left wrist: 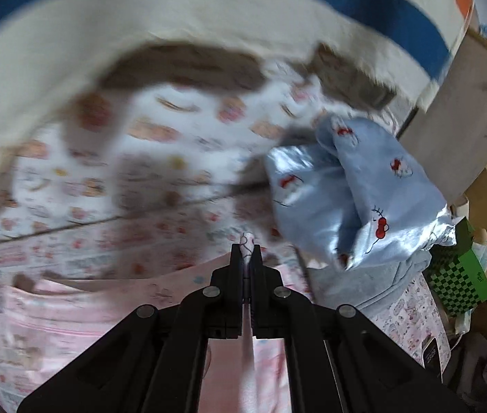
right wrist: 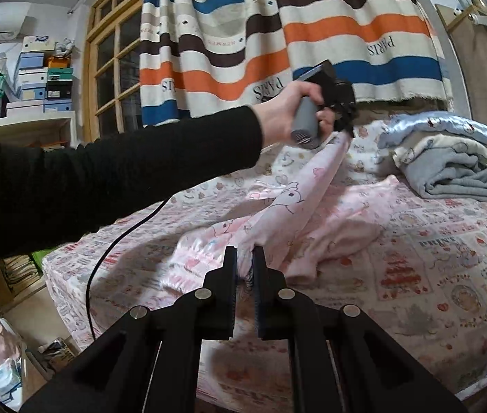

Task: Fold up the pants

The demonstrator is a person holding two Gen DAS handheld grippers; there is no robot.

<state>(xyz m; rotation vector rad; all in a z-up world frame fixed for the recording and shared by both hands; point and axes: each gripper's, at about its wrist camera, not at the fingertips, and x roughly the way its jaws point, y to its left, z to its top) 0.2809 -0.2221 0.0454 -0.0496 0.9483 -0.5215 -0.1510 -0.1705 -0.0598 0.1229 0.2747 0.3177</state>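
Pink printed pants [right wrist: 284,206] lie stretched across the patterned bed sheet [right wrist: 450,275]. My right gripper [right wrist: 244,258] is shut on a bunched edge of them near the bed's front. In the right wrist view a hand in a black sleeve [right wrist: 288,110] holds my left gripper [right wrist: 345,127] at the far end of the pants and lifts that end off the bed. The blurred left wrist view shows the left gripper [left wrist: 246,251] shut on a thin fold of the pink pants [left wrist: 161,296], which hang down under its fingers.
A stack of folded blue and grey blankets [right wrist: 450,158] sits at the back right of the bed. A striped curtain [right wrist: 278,34] hangs behind. A black cable [right wrist: 112,251] trails over the bed's left edge. A green checkered box [left wrist: 460,282] stands beside the bed.
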